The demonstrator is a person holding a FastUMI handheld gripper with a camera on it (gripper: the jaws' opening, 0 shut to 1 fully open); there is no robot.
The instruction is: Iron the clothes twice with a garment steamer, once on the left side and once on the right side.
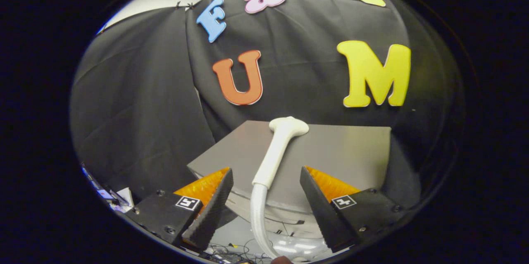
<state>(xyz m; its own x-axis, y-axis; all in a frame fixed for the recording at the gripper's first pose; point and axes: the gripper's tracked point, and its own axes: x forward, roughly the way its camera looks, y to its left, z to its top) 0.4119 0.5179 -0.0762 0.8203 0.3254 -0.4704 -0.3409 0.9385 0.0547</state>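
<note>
Two fingers of the hand-held gripper [266, 191] stand spread apart in the lower middle of the frame, pressing on nothing. Between them, untouched, runs the white handle of the garment steamer [276, 152], its flared head up at the centre of the frame and its pale hose [257, 222] curving down to the bottom edge. Behind it sits a grey slab, probably the tabletop [351, 152]; no garment can be made out.

The step in hand looks like taking hold of the steamer. To do it well, the fingers should close squarely on the straight part of the handle, above the hose joint, so the head does not swing. The gripper points forward and slightly upward, roughly level side to side, centred on the handle.
</note>
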